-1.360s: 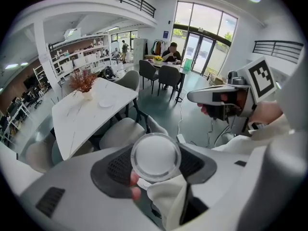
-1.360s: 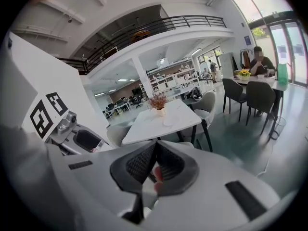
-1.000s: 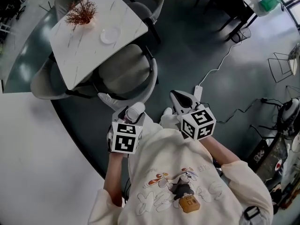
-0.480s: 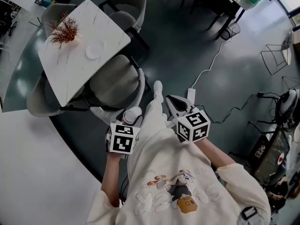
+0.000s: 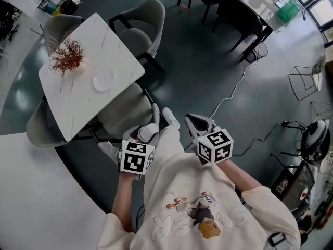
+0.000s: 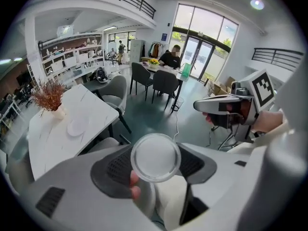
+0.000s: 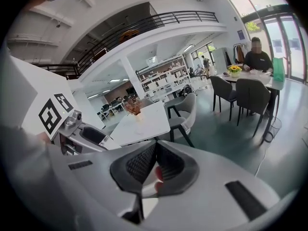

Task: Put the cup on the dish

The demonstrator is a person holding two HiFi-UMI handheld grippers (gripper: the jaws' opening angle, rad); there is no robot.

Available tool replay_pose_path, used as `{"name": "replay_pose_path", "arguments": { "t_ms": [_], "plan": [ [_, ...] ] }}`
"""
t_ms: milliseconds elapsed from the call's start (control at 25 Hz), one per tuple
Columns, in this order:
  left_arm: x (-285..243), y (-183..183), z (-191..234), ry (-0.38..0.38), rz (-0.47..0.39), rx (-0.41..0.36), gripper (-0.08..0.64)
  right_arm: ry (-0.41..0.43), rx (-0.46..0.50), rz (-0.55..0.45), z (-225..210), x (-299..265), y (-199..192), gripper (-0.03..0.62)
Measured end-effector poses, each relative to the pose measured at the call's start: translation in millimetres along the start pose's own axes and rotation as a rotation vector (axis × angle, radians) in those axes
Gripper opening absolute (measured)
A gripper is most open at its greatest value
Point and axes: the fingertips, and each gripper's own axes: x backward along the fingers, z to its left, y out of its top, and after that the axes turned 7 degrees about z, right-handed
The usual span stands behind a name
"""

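**Café corner around a marble desk**

A white marble-topped desk (image 5: 73, 105) stands at an angle on a dark teal floor (image 5: 208, 61). A dried reddish plant (image 5: 66, 57) in a small pale pot sits near its far-left corner. Grey upholstered chairs ring it: one at the far side (image 5: 150, 12), one tucked under the near edge (image 5: 125, 111), one behind the plant (image 5: 56, 25). A white cable (image 5: 237, 85) snakes across the floor to the right. Farther off, a long dark table (image 5: 244, 1) carries a green bag (image 5: 289, 10), and a person (image 6: 169, 57) sits there by yellow flowers (image 6: 154, 61). Open shelves (image 6: 72, 64) line the left wall.
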Motion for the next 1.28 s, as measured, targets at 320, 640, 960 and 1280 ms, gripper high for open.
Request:
{"name": "replay_pose_path", "arguments": {
  "t_ms": [320, 640, 960, 1280],
  "plan": [
    [-16, 71, 70, -0.01, -0.011, 0.142, 0.27, 0.055, 0.053, 0.058, -25, -74, 89, 0.005],
    [-16, 96, 137, 0.06, -0.051, 0.243, 0.27, 0.134, 0.13, 0.114, -16, -134, 142, 0.005],
    [-7, 80, 185, 0.15, -0.073, 0.392, 0.27, 0.244, 0.198, 0.198, 8, -181, 156, 0.005],
    [-4, 85, 225, 0.223, -0.102, 0.578, 0.27, 0.369, 0.327, 0.312, 28, -236, 182, 0.005]
  ]
}}
